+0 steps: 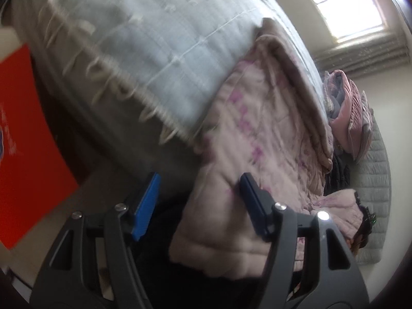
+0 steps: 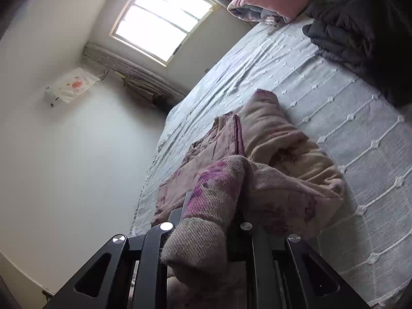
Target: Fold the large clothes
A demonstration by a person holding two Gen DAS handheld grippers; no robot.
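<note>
The bed (image 2: 334, 108) fills most of both views, covered by a pale blue-grey bedspread (image 1: 159, 51) with raised white lines and a fringe along its edge. On the bedspread lies the pink quilted garment (image 2: 278, 159), the largest loose thing on the bed, bunched rather than flat; in the right wrist view its long axis runs from the gripper away toward the window (image 2: 162, 18). In the left wrist view the garment (image 1: 270, 139) drapes over the bed's edge and hangs down past the fringe. At the far end of the bed from the garment sit a pink and grey pile of bedding (image 2: 267, 2) and a dark grey one (image 2: 345, 31) just beside it. An orange panel (image 1: 28, 149) stands off the bed's side.

The right gripper (image 2: 206, 219) has its fingers closed on a fold of the garment. The left gripper (image 1: 198, 200) has its fingers spread wide, blue pads (image 1: 146, 203) showing, with the garment's hanging edge between them, ungripped.
</note>
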